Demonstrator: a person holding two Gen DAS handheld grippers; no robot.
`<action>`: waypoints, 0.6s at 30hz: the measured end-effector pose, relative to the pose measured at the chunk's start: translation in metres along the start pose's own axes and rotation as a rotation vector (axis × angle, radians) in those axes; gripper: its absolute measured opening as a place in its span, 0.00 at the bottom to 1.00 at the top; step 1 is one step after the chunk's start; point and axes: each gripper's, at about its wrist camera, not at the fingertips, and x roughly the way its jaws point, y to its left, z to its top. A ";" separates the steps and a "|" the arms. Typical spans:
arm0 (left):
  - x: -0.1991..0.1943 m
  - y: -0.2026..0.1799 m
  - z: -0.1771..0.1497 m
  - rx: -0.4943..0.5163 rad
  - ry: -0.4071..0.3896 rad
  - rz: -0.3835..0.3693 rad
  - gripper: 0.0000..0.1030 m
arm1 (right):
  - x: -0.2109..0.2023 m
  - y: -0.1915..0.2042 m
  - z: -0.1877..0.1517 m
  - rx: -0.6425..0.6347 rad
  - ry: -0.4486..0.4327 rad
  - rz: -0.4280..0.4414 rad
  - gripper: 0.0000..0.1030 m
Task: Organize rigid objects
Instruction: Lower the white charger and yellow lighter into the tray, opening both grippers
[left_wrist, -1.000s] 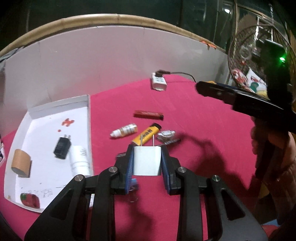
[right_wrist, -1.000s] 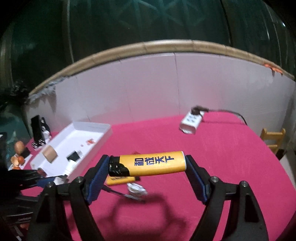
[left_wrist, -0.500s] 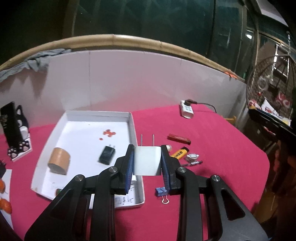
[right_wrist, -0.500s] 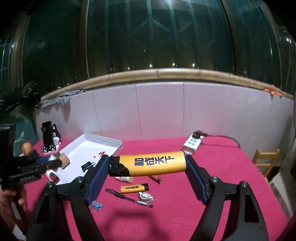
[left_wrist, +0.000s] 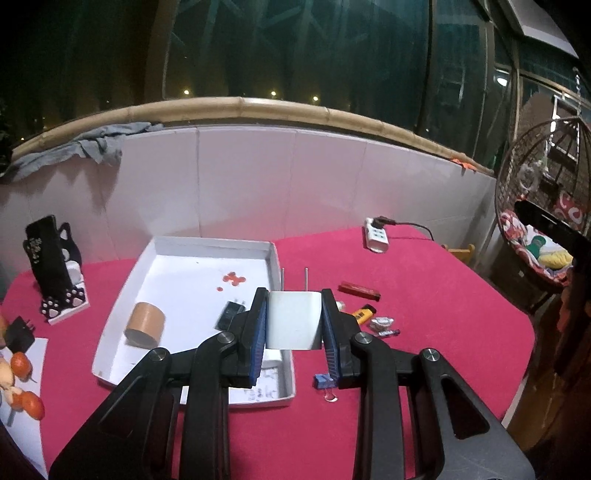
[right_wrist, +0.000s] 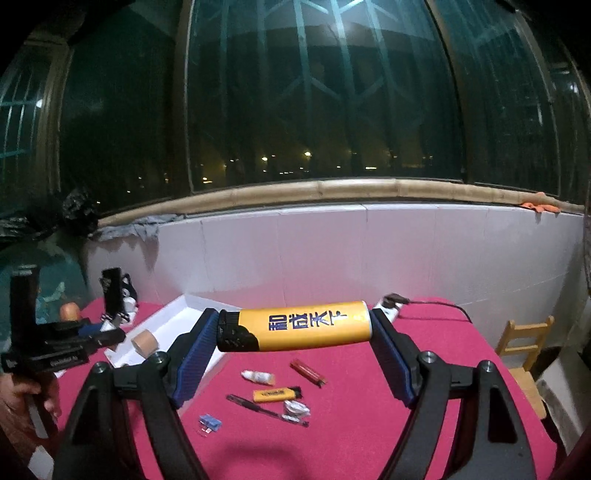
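My left gripper (left_wrist: 294, 325) is shut on a white plug adapter (left_wrist: 293, 320), prongs pointing away, held above the right edge of the white tray (left_wrist: 192, 242). In the tray lie a brown tape roll (left_wrist: 144, 325) and a black adapter (left_wrist: 228, 314). My right gripper (right_wrist: 295, 326) is shut endwise on a large yellow lighter (right_wrist: 295, 325), high above the red table (right_wrist: 424, 354). Below it lie a small yellow lighter (right_wrist: 276, 394), a red stick (right_wrist: 308, 373), a small white bottle (right_wrist: 258, 376), a black pen (right_wrist: 266, 405), a silver piece (right_wrist: 296, 408) and a blue binder clip (right_wrist: 209, 422).
A white power strip (left_wrist: 376, 239) with a cable sits at the table's far side by the white wall. A black cat-paw stand (left_wrist: 55, 269) is at the far left. A wicker hanging chair (left_wrist: 546, 206) and a small wooden chair (right_wrist: 524, 339) stand off the right edge.
Both grippers have risen with their loads. The left one has swung left, from over the loose items to over the tray's right edge. The table looks smaller in both views.
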 end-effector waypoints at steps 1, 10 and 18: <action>-0.001 0.005 0.001 -0.003 -0.005 0.014 0.26 | 0.006 0.006 0.003 -0.011 0.005 0.013 0.78; 0.038 0.098 -0.003 -0.112 0.052 0.270 0.26 | 0.117 0.075 -0.023 0.005 0.195 0.208 0.78; 0.077 0.123 -0.036 -0.154 0.138 0.268 0.26 | 0.204 0.137 -0.069 -0.034 0.387 0.272 0.78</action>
